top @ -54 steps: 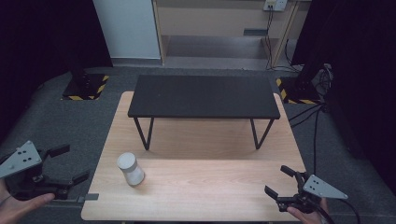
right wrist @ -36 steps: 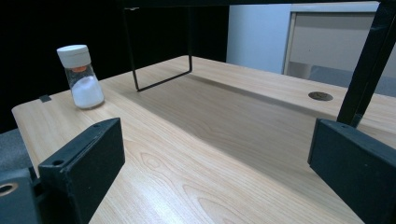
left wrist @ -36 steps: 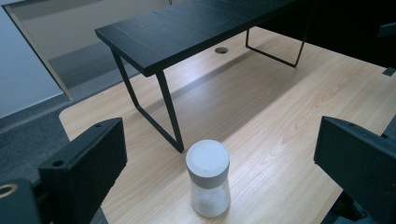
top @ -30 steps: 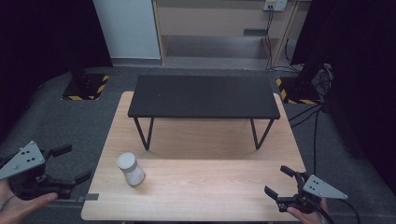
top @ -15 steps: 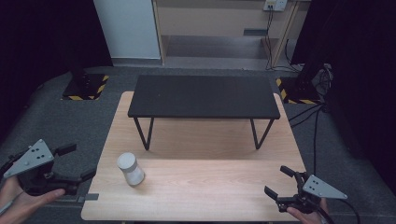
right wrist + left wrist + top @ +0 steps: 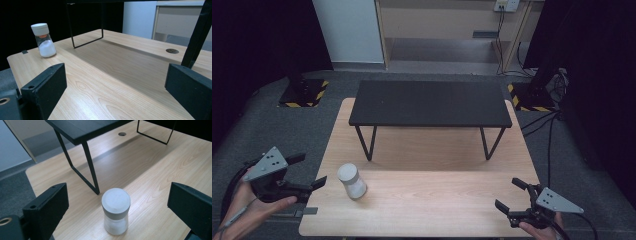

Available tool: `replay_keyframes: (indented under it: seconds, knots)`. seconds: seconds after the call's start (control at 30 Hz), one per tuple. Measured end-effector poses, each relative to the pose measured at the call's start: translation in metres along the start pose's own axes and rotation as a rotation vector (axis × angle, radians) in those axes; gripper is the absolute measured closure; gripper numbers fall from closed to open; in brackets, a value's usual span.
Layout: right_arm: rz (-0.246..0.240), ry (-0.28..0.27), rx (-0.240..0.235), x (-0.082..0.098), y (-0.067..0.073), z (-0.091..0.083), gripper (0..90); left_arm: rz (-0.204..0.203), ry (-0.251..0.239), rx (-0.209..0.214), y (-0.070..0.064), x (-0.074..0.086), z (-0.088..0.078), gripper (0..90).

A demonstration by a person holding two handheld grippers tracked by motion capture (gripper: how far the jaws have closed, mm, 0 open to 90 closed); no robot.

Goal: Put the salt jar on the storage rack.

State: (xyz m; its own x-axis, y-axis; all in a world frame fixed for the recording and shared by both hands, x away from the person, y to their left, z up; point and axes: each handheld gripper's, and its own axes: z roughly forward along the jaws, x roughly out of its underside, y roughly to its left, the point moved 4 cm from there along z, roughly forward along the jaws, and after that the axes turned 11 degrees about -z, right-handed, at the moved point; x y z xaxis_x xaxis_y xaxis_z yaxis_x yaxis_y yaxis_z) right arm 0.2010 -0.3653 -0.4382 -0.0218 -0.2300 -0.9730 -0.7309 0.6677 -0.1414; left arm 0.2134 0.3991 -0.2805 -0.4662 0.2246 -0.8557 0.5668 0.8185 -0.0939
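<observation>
Left tongs and right tongs both gape wide, held low in the hands.

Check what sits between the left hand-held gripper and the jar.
Nothing: in the high view, bare wooden tabletop separates the left hand-held gripper from the jar.

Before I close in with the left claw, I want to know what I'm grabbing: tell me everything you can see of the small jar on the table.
The jar is small and round, with clear walls that look like glass or plastic, narrowing slightly under a white cap. White powder fills the lower part, and something orange shows just under the cap in the right gripper view. It stands upright and capped on the wooden table, near its left front, in front of the black bench's leg. Nothing touches it; the left claw is open beside it.
</observation>
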Motion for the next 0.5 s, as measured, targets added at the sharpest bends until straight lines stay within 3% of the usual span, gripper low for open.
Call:
replay_keyframes:
  seconds: [0.5]
  knots:
    - [0.000,0.001,-0.005,0.001,-0.001,0.000,4.0,-0.037,0.057,0.021,0.008,0.022,0.062,4.7]
